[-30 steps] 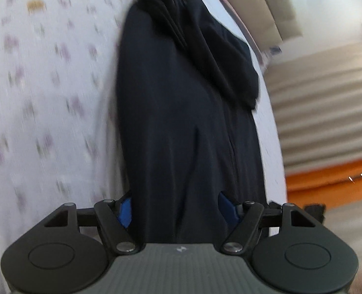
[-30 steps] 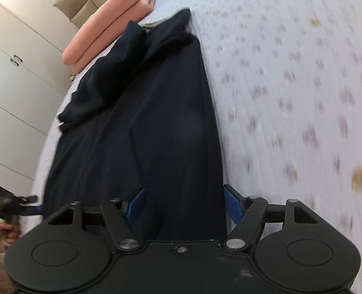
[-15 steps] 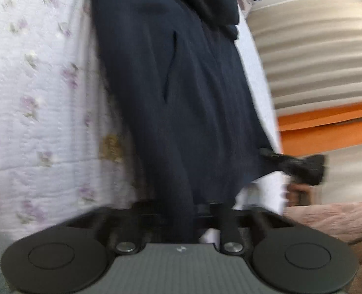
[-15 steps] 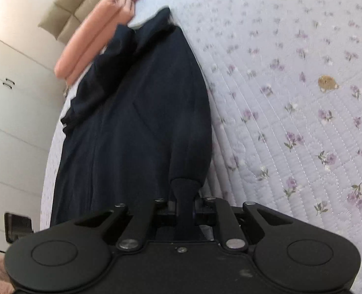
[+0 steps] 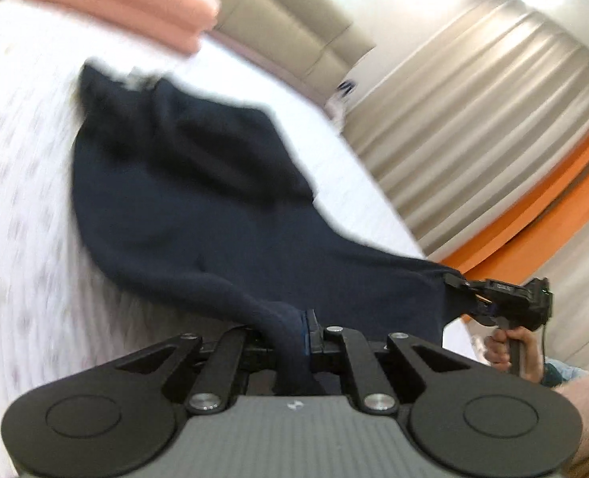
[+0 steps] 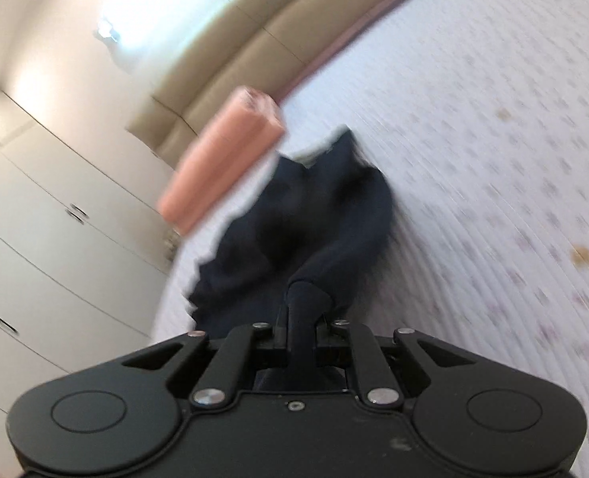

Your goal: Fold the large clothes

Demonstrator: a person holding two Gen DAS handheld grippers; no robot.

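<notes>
Lifted since 0.5 s ago: navy garment (image 5: 199,215) hem now off the floral bedspread (image 6: 493,151). Left gripper (image 5: 294,334) and right gripper (image 6: 302,318) each clamp bunched fabric. Only the left view shows the right gripper (image 5: 460,283). Collar end lies near the pink pillow (image 6: 222,167).

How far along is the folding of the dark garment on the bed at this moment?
Done: both grips are made. The left claw and right claw are each shut on the hem end of the dark garment. In hand: that end is lifted, the collar end on the bedspread. Left: laying it over and any further folds.
</notes>
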